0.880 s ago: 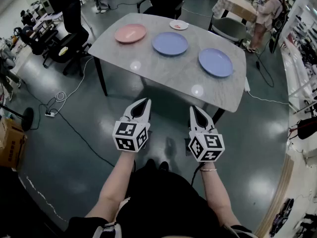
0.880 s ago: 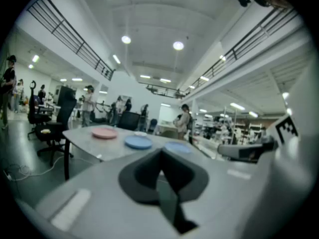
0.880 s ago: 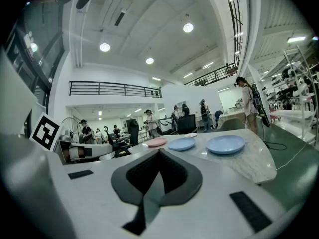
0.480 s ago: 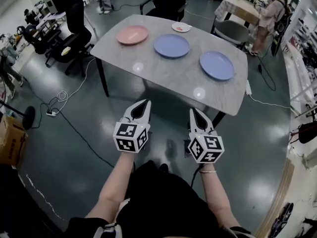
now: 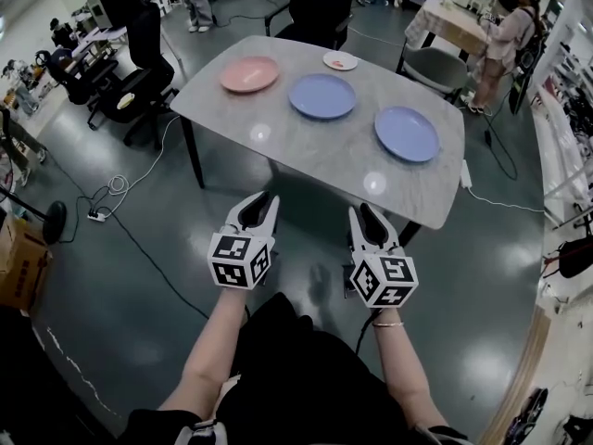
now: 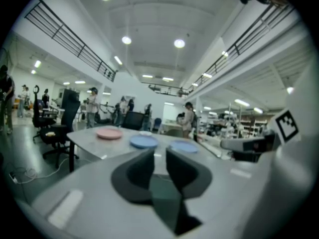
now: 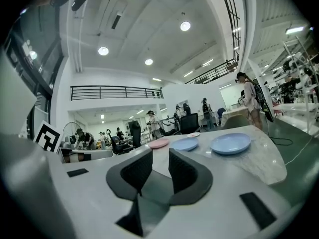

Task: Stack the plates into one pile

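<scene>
Comparing with the earlier head view: the table sits lower and larger in frame now, its near edge closer to my jaw tips, and both grippers have crept forward a little; the plates lie in the same order as before. Left gripper and right gripper hang side by side over the bare floor, short of the table and touching nothing. In each gripper view the fingers stand released with a narrow gap, and nothing is between them. The near table edge runs slantwise, its left corner farther from me and its right corner just ahead of the right gripper. Open floor lies between me and that edge. A black office chair stands off the left end, a grey chair sits behind the far right corner, and a person stands beyond it. A floor cable trails on the left. Count of plates: four, all apart and none stacked. One pink plate is far left, one small white plate is at the far edge, and there are two blue ones, the middle blue plate and the right blue plate, the last nearest my right gripper. Count of grippers: two.
</scene>
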`<state>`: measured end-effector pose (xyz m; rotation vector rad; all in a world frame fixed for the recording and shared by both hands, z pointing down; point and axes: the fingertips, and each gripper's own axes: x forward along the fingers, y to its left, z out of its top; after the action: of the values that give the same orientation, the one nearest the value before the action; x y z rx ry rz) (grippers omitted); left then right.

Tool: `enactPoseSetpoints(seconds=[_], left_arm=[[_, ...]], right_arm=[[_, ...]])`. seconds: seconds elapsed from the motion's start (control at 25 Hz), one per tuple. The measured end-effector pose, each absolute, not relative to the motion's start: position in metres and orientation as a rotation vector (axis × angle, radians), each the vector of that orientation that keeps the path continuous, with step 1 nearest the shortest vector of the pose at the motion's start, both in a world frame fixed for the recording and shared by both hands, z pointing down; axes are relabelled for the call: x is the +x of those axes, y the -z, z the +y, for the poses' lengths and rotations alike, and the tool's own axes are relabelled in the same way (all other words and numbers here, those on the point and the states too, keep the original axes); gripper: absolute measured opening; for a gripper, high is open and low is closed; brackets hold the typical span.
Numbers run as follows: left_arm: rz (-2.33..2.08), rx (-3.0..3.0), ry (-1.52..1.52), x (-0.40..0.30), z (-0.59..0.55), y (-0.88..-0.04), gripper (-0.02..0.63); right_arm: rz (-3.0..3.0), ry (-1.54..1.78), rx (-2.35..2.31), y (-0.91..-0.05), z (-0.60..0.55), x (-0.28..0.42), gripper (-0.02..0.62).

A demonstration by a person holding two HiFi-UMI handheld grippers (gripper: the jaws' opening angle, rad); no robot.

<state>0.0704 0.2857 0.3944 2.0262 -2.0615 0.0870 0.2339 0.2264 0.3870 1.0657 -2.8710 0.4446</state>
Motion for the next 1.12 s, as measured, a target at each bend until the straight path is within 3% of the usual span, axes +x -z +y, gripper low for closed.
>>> enactPoseSetpoints(seconds=[0.44,1.12], left_arm=[[-2.050,1.987,-0.113,0.018,0.236,-0.419,0.110],[-1.861,2.070,-0.145,-0.131,0.038,-0.437,0.123]], right_arm=[[-2.836,-0.486,1.045,-0.405,0.176,0.191,0.103],[-2.718,-0.553,1.190,-0.419,-0.002,0.028,0.103]])
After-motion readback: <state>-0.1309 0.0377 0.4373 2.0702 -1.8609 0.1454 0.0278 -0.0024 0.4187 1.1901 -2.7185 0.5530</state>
